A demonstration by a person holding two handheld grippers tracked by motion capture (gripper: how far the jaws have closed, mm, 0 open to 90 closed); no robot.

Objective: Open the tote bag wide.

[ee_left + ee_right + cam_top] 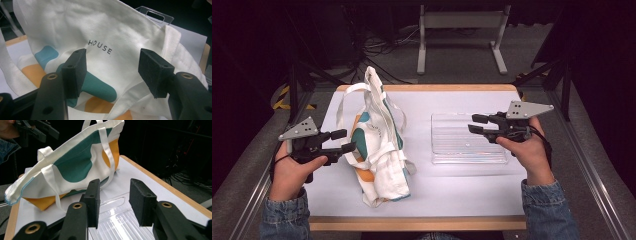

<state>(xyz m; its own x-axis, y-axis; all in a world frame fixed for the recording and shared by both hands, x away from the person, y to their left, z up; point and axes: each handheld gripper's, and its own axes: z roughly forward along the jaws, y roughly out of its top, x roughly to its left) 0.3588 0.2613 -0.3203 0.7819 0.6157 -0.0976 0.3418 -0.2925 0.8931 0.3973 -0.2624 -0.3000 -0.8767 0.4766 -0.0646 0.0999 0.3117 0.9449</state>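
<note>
— White tabletop (472, 200), dark room: where from left gripper (343, 140)?
— Tote bag (379, 150) just ahead, lying lengthwise across spread, empty jaws. Right gripper (476, 124), likewise released, well apart over clear tray (462, 150).

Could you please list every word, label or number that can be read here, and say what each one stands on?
"HOUSE": printed in dark capitals on the white cloth of the tote bag, above its teal and orange shapes.
In the high view the same print is too small to read.
No other text is legible.
</note>
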